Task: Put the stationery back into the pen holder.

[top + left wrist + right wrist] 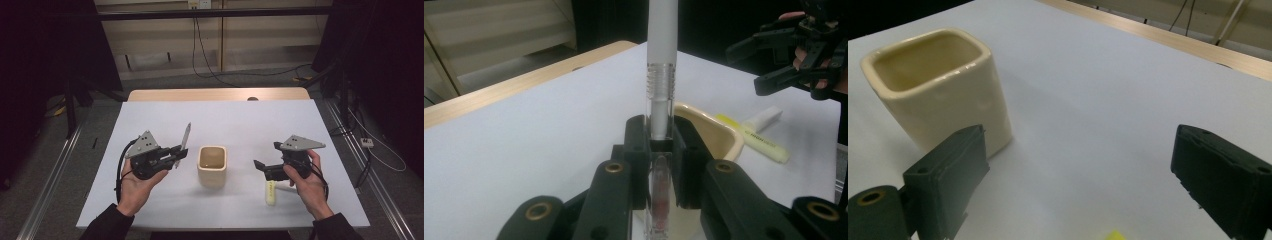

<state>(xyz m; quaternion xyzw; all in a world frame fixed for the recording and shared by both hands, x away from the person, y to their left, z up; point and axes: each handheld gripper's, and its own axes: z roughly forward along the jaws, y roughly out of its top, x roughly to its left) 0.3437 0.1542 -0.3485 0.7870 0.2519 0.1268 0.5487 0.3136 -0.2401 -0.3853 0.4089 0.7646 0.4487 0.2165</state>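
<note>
Left gripper (179,152) clamped on pen (185,136), held upright left of cup (212,165); right gripper (260,165) open, empty, above highlighter (270,192) on table (150,115). Risk (judged): pen pivoting in narrow grip, striking cup rim, tipping it.

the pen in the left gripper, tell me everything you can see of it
The pen is slim, with a clear plastic barrel, a ribbed section, a white upper part and a reddish bit inside near the bottom. The left gripper is shut on its lower part, pads pressing both sides. It is lifted off the white table, nearly upright and slightly tilted, just left of the cream cup, not touching it.
</note>
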